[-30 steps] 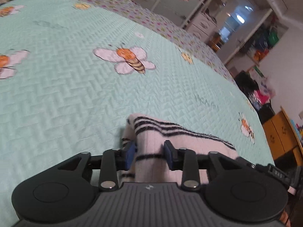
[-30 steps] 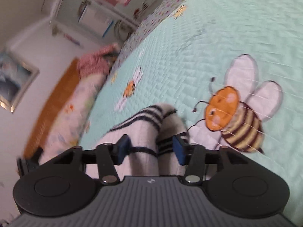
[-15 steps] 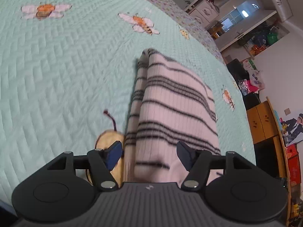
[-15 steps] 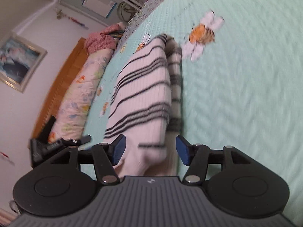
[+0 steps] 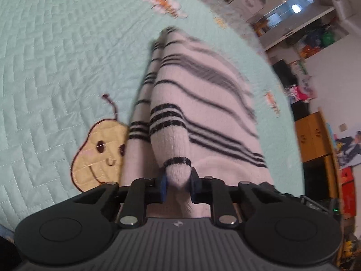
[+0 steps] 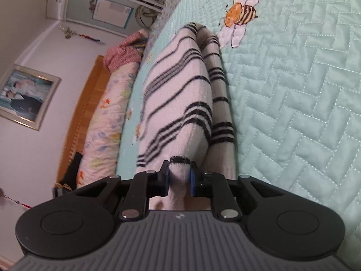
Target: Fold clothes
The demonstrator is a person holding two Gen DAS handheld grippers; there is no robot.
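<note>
the striped garment (image 5: 203, 103) lies folded lengthwise on the mint quilted bedspread (image 5: 56, 67), beside an embroidered pear (image 5: 99, 151). the left gripper (image 5: 178, 186) is closing, pads pinching a bunched near corner of the fabric. the right gripper (image 6: 179, 180) is closing likewise on its corner (image 6: 179, 169), near a stitched bee (image 6: 241, 13).

Home bedroom, you're working on the bed.
Quilted mint bedspread (image 6: 304, 90) w/ bee print, wooden headboard (image 6: 88, 103), floral pillow (image 6: 106, 122), framed photo (image 6: 24, 94), cluttered shelves (image 5: 300, 29).
</note>
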